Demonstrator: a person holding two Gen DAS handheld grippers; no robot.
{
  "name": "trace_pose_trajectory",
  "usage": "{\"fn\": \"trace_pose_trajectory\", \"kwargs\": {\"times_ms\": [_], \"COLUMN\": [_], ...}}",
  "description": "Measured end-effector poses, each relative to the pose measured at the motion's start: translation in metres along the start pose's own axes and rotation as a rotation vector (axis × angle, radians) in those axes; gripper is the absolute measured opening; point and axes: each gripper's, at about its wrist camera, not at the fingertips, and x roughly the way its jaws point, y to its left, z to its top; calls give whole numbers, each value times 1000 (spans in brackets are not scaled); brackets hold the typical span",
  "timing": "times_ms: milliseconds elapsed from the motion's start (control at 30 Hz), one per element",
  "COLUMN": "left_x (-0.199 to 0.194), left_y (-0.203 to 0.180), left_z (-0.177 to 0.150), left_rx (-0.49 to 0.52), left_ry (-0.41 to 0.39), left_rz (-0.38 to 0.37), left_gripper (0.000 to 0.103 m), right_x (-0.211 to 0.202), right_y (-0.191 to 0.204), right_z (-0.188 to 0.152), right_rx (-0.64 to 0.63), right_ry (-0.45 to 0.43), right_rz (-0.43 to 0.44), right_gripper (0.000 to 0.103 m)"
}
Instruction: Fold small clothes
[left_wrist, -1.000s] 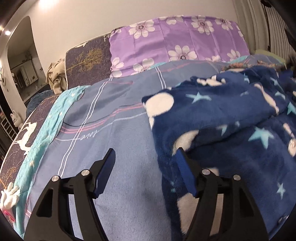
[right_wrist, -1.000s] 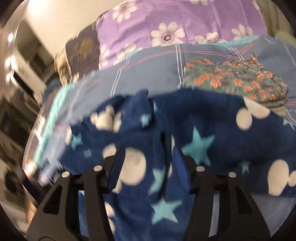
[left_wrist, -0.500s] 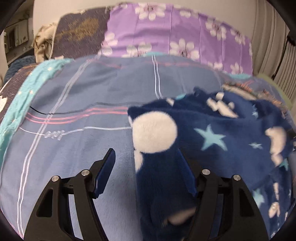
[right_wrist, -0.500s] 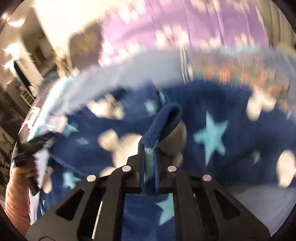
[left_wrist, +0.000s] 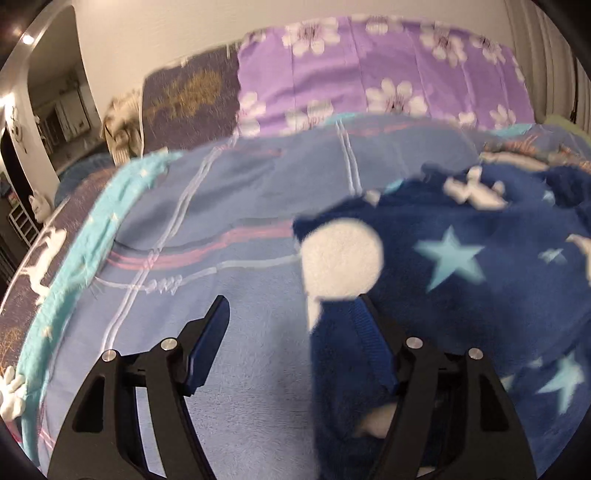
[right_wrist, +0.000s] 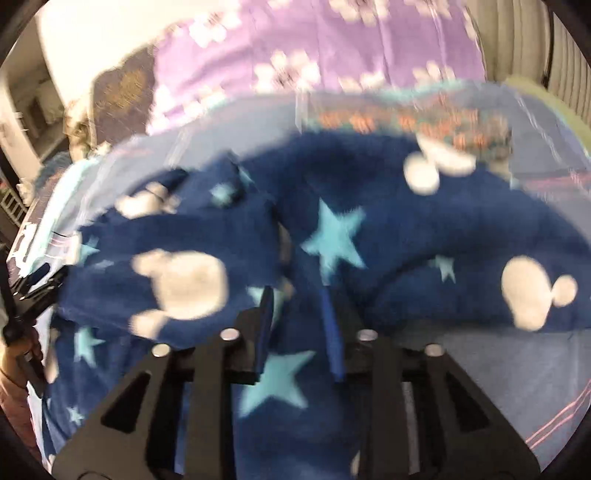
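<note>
A dark blue fleece garment (left_wrist: 480, 288) with pale stars and white blobs lies rumpled on the blue striped bedsheet (left_wrist: 240, 206). My left gripper (left_wrist: 291, 299) is open at the garment's left edge. The fleece drapes against its right finger, and the left finger stands apart over bare sheet. In the right wrist view the garment (right_wrist: 388, 221) fills the middle. My right gripper (right_wrist: 296, 290) hovers low over it with its jaws opening, narrowly apart. No fold stands pinched between the pads; the fleece lies under them.
A folded green and orange floral garment (right_wrist: 424, 122) lies beyond the fleece near the purple flowered pillow (left_wrist: 369, 74). A turquoise blanket edge (left_wrist: 92, 258) runs along the bed's left side. A hand (right_wrist: 18, 354) shows at the right wrist view's left rim.
Half a second ago the right gripper was shut on a raised fold of the fleece; now its jaws have parted and the fold has dropped. The left gripper shifted sideways beside the garment's edge.
</note>
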Motion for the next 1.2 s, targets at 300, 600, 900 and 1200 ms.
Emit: {"fn": "trace_pose_trajectory", "kwargs": {"times_ms": [300,600,900,1200], "left_x": [13,18,10,7], "left_y": [-69,-62,-69,-73], "left_z": [-11,-18,-18,-19], "left_rx": [111,78,77,82], "left_ry": [159,131,119,112], "left_rz": [-193,-177,-166,-151], "left_gripper": [77,81,82,83], "right_x": [55,36,-118,-108], "right_y": [2,3,-191,-301], "right_z": [-28,-28,-72,-123], "right_rx": [-24,-9,676,1271], "right_ry": [73,76,-299,-385], "right_rz": [110,149,-27,47], "right_gripper": [45,57,65,69]}}
